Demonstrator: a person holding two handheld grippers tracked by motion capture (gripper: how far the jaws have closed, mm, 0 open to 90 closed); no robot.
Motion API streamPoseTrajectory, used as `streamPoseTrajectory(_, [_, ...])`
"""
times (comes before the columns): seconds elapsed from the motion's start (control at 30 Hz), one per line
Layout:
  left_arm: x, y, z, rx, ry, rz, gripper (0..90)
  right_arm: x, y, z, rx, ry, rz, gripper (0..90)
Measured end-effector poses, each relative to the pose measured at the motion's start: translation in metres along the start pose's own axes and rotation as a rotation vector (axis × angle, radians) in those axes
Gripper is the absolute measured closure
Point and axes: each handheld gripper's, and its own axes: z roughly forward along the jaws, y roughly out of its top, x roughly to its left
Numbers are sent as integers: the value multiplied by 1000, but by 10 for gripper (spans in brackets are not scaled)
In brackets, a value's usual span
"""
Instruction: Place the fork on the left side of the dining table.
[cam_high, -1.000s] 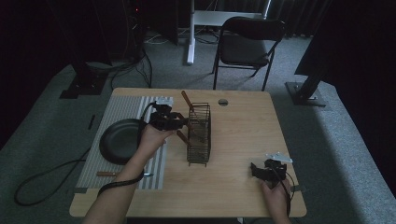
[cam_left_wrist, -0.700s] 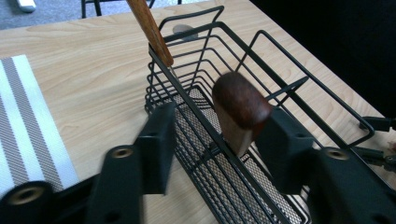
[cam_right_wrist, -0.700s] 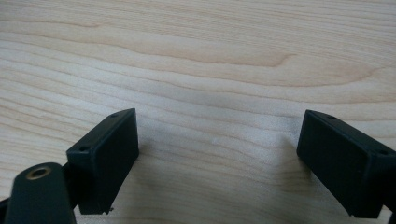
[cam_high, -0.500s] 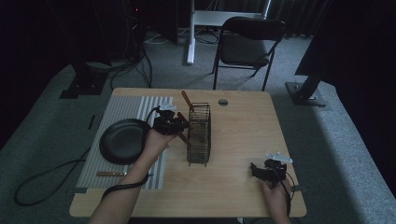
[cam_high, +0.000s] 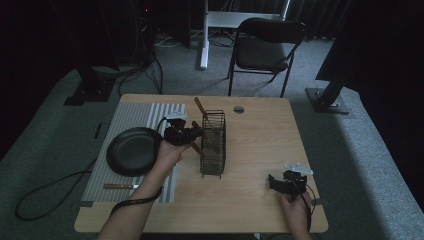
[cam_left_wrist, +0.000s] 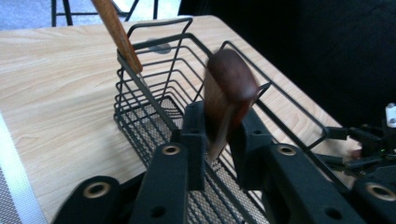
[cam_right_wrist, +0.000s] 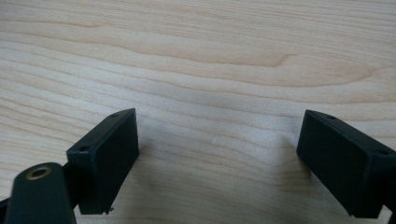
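Observation:
My left gripper (cam_high: 192, 135) (cam_left_wrist: 217, 126) is shut on the dark brown wooden handle (cam_left_wrist: 229, 88) of a utensil, whose rounded end stands above the jaws. It hovers at the left side of a black wire basket (cam_high: 212, 145) (cam_left_wrist: 154, 107) in the middle of the table. Another wooden handle (cam_high: 200, 106) (cam_left_wrist: 116, 32) leans out of the basket's far end. My right gripper (cam_high: 280, 182) (cam_right_wrist: 217, 154) rests open on the bare wooden table (cam_right_wrist: 210, 56) near the front right corner, nothing between its jaws.
A black round pan (cam_high: 132, 150) sits on a grey striped mat (cam_high: 145, 115) at the left, with a wooden-handled knife (cam_high: 120, 186) in front of it. A small round grommet (cam_high: 239, 109) lies behind the basket. A folding chair (cam_high: 267, 40) stands beyond the table.
My left gripper has edged slightly right and nearer, staying at the basket's side with the wooden handle in it. The right gripper has not moved.

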Motion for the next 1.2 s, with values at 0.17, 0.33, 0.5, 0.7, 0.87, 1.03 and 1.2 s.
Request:
streamPoseTrajectory(0.17, [1,2,-3,-15,-1,-2,802,0,0,0,0,0,0,124])
streamPoseTrajectory(0.33, [2,5,-9,-26,-12,-5,803,0,0,0,0,0,0,124])
streamPoseTrajectory(0.5, [1,11,-18,-45,-15,4,803,0,0,0,0,0,-1,124])
streamPoseTrajectory(0.7, [-7,21,-31,-58,-16,33,803,0,0,0,0,0,0,124])
streamPoseTrajectory(0.87, [-14,29,-45,-85,-10,49,803,0,0,0,-2,0,0,124])
streamPoseTrajectory(1.03, [-16,36,-59,-110,-15,47,803,0,0,0,-2,0,-1,124])
streamPoseTrajectory(1.2, [-18,45,-74,-125,-3,57,803,0,0,0,-1,0,0,124])
